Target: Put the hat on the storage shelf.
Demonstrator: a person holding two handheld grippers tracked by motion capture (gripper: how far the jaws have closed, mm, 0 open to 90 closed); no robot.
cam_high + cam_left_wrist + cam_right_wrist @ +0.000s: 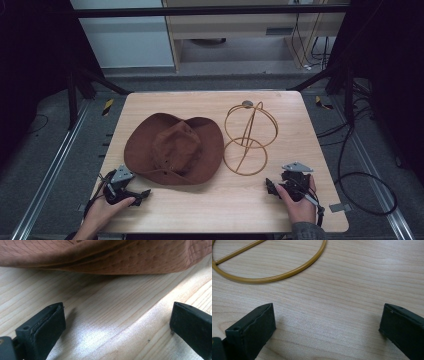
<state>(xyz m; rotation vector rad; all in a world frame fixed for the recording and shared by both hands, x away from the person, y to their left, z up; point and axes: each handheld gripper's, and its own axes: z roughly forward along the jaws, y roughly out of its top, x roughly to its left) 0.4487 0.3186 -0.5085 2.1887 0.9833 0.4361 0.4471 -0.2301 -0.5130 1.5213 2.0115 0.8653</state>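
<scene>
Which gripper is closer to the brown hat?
Left. The left gripper sits just below the hat brim; the right gripper is farther, beside the wire stand.

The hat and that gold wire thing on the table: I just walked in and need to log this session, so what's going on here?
Nothing is being handled yet. A person holds a gripper in each hand at the near edge of the wooden table. The left gripper lies just short of the brown hat's brim, jaws open with bare wood between them. The right gripper, also open, lies near the base ring of the gold wire hat stand, which stands upright beside the hat.
</scene>
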